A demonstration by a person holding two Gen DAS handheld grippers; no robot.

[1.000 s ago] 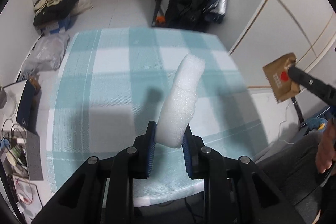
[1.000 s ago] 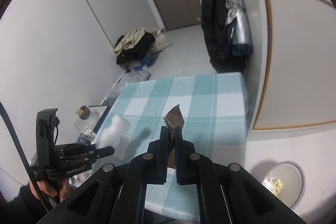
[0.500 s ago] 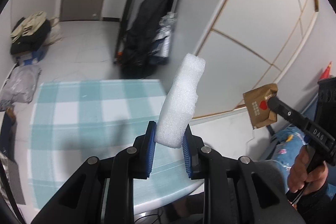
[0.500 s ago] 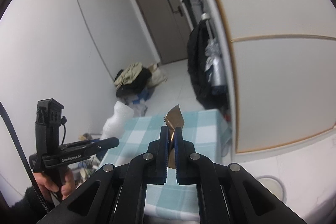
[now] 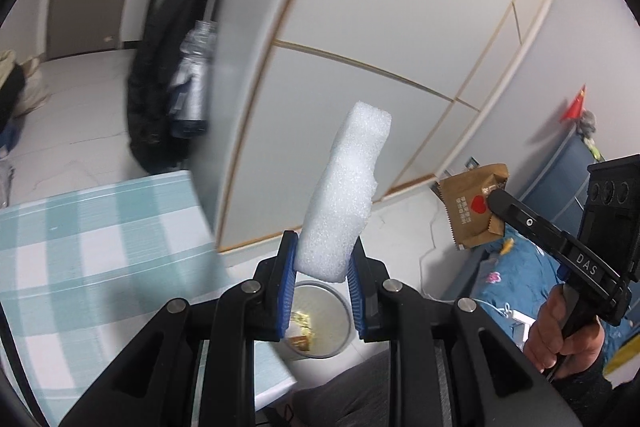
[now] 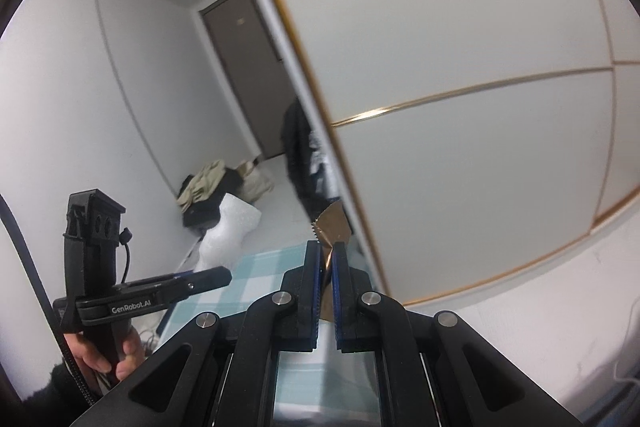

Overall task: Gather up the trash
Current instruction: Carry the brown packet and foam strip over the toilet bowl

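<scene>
My left gripper [image 5: 322, 259] is shut on the lower end of a white foam piece [image 5: 346, 195], which sticks up and forward from the blue pads. Below the jaws stands a round metal bin [image 5: 320, 319] on the floor, with a yellowish wrapper inside. My right gripper [image 6: 326, 255] is shut on a brown paper packet [image 6: 334, 227], seen edge-on. In the left wrist view that packet [image 5: 472, 209] shows a red heart and hangs in the air at the right. The right wrist view shows the foam piece [image 6: 228, 233] at the left, held by the left gripper.
A table with a teal and white checked cloth [image 5: 80, 251] lies at the left. White cabinet doors with gold trim [image 5: 380, 47] fill the background. A dark coat [image 5: 164, 87] hangs by the door. Blue patterned fabric [image 5: 516, 279] lies at the right.
Both grippers have risen and swung to the right, away from over the table toward the cabinet doors. The bin has come into view under the left gripper. Both grips are unchanged.
</scene>
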